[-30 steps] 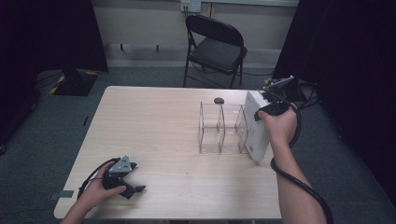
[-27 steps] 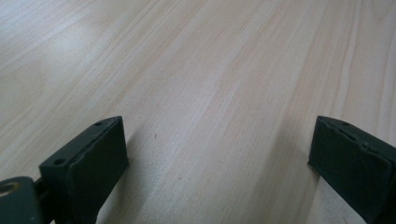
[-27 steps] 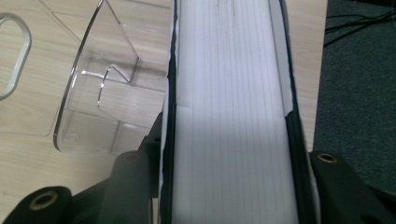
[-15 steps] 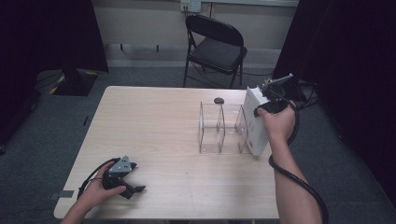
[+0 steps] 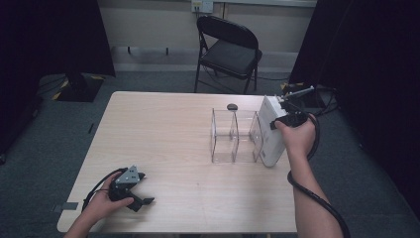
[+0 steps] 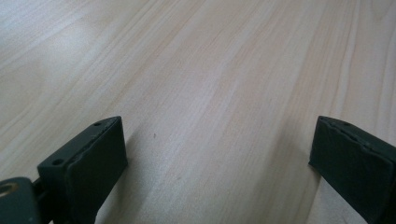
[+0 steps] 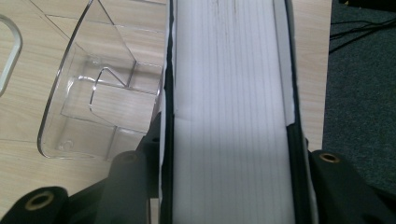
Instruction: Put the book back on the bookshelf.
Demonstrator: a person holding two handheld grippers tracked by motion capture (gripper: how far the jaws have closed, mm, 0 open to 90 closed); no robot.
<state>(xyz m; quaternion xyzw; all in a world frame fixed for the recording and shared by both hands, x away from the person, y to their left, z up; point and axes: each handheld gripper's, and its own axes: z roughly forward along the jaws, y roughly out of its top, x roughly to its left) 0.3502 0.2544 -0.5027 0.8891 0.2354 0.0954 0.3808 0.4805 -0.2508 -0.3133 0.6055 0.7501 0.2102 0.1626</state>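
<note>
1. At the table's right edge, the white box (image 5: 270, 131) is clamped across its narrow width by the right gripper (image 5: 292, 118), jaws pressed on both flat faces.
2. It is stood on edge just beside the clear divider rack (image 5: 235, 135), probably for slotting into a compartment.
3. Its long axis runs near to far.
4. The left gripper (image 5: 136, 191) is rested at the near left, jaws apart on bare table (image 5: 158, 129).

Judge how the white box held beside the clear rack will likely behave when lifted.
The white box looks flat-sided and stiff, so the right gripper, clamped across it, probably holds firm. Standing tall and narrow on the table, it may tip if released carelessly.
</note>
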